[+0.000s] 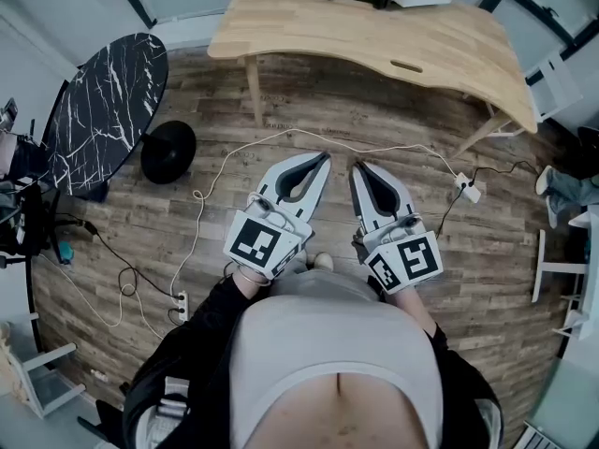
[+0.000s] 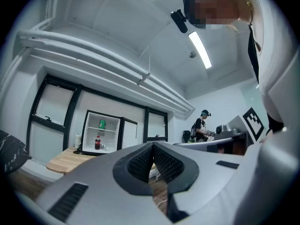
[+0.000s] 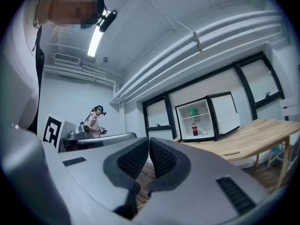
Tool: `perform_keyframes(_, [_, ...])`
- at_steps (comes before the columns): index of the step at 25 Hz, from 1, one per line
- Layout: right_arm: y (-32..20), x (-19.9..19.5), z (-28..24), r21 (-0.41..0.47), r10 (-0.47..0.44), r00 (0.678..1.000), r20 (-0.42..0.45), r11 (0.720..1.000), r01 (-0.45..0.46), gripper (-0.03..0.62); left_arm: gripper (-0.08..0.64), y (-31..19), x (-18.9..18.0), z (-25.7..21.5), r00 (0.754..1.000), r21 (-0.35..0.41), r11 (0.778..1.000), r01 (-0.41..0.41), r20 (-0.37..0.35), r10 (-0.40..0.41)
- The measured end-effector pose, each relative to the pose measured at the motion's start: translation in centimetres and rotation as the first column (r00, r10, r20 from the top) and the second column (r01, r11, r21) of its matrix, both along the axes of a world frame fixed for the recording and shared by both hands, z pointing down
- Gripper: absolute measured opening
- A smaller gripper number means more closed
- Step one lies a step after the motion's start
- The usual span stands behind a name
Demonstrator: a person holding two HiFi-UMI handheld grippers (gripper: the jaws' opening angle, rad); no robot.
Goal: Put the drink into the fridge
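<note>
Left gripper [image 1: 323,157] and right gripper [image 1: 358,167] point level, jaws together on nothing (an approach posture, I judge), since the open fridge [image 3: 224,114] stands well ahead.

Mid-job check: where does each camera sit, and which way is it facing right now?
Head view: on the person's head, looking steeply down at the wooden floor and desk; shows their torso, left gripper and right gripper.
Left gripper view: on the left gripper, looking along its shut jaws towards the open fridge; torso at right.
Right gripper view: on the right gripper, along its shut jaws, fridge right of centre; torso at left.
Shared: both gripper views show the fridge, the cola bottle inside and a bystander.
</note>
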State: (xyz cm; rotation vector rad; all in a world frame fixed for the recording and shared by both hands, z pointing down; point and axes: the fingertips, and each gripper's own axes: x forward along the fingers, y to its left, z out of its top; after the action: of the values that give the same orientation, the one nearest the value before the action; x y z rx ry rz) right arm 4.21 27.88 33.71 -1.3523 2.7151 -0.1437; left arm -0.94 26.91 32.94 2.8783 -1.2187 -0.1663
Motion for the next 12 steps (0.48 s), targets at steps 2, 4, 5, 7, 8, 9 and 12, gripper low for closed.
perform_keyframes(2, [0.11, 0.22, 0.09, 0.0, -0.003, 1.0, 0.001, 1.0, 0.003, 0.029, 0.006, 0.05, 0.24, -0.03, 1.0, 0.004, 1.0, 0.003, 0.0, -0.003])
perform_keyframes(4, [0.19, 0.46, 0.21, -0.002, -0.005, 1.0, 0.002, 1.0, 0.005, 0.029, 0.006, 0.12, 0.51, -0.06, 1.0, 0.005, 1.0, 0.003, 0.001, -0.003])
perform_keyframes(5, [0.21, 0.55, 0.26, -0.003, -0.006, 1.0, 0.001, 1.0, 0.006, 0.029, 0.006, 0.16, 0.62, -0.06, 1.0, 0.006, 1.0, 0.003, 0.001, -0.003])
perform_keyframes(7, [0.26, 0.65, 0.25, -0.001, -0.009, 1.0, -0.001, 1.0, 0.009, 0.029, 0.006, 0.2, 0.81, -0.09, 1.0, 0.007, 1.0, 0.002, 0.001, -0.002])
perform_keyframes(8, [0.3, 0.65, 0.2, 0.001, -0.011, 1.0, -0.002, 1.0, 0.011, 0.029, 0.006, 0.21, 0.88, -0.1, 1.0, 0.008, 1.0, 0.002, 0.001, -0.002])
perform_keyframes(9, [0.33, 0.63, 0.17, 0.004, -0.013, 1.0, -0.005, 1.0, 0.013, 0.029, 0.006, 0.21, 0.93, -0.1, 1.0, 0.008, 1.0, 0.002, 0.002, -0.002])
perform_keyframes(12, [0.28, 0.52, 0.17, 0.011, -0.013, 1.0, -0.019, 1.0, 0.013, 0.029, 0.006, 0.11, 0.99, -0.14, 1.0, 0.013, 1.0, -0.001, 0.004, 0.001])
